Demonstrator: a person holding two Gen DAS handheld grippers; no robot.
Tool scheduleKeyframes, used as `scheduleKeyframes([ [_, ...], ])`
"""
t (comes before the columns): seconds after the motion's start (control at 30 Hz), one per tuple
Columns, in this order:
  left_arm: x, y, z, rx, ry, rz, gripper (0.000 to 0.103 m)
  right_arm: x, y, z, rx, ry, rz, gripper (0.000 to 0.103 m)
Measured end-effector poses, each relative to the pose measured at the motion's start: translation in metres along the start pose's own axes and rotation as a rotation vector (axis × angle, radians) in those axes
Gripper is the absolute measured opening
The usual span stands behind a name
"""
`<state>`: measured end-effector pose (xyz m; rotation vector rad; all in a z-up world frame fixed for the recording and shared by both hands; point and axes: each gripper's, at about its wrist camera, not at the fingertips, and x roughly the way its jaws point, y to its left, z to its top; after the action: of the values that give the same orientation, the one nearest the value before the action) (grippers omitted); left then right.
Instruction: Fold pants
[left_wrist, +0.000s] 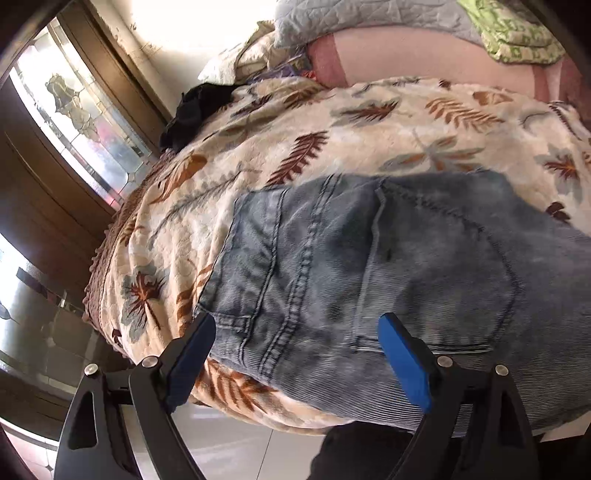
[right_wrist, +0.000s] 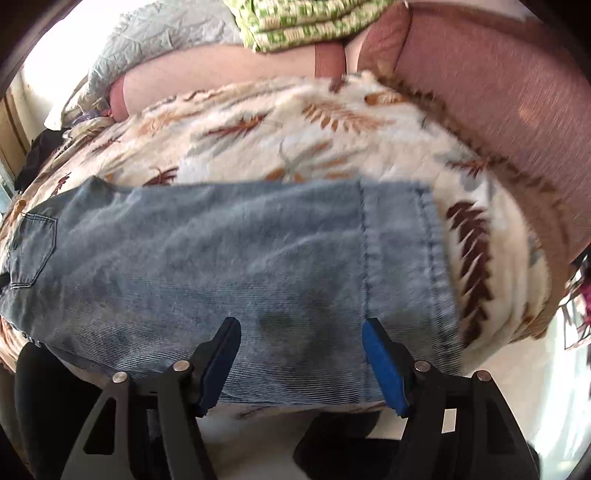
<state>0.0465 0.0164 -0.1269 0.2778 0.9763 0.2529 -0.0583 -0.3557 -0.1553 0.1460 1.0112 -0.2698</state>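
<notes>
Faded blue jeans (left_wrist: 388, 258) lie flat on a bed with a cream leaf-print blanket (left_wrist: 295, 125). The left wrist view shows the waistband end and a back pocket (left_wrist: 443, 273). My left gripper (left_wrist: 297, 325) is open and empty, just above the waist end near the bed's front edge. The right wrist view shows the jeans (right_wrist: 221, 251) with the leg hem (right_wrist: 424, 258) at the right. My right gripper (right_wrist: 301, 326) is open and empty, above the leg close to the hem. The jeans look folded lengthwise, one leg on the other.
Pillows and folded bedding (left_wrist: 369, 22) lie at the far side, with a green patterned quilt (right_wrist: 306, 22). A dark garment (left_wrist: 195, 110) sits at the bed's left corner. A wooden door with glass (left_wrist: 74, 110) is at left. A pink headboard (right_wrist: 498, 103) is at right.
</notes>
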Motion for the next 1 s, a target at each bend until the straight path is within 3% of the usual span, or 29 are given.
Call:
scheduleKeyframes([
  [0.2,-0.041,-0.034,0.006,0.083,-0.086,-0.079,0.09,-0.023,-0.003,0.009,-0.03,-0.082,-0.048,0.072],
  [0.5,-0.082,-0.082,-0.001,0.188,-0.131,-0.171,0.09,-0.032,-0.004,0.014,-0.051,-0.122,-0.064,0.072],
  [1.0,-0.099,-0.107,-0.015,0.249,-0.14,-0.223,0.09,-0.04,0.003,0.013,-0.073,-0.147,-0.063,0.072],
])
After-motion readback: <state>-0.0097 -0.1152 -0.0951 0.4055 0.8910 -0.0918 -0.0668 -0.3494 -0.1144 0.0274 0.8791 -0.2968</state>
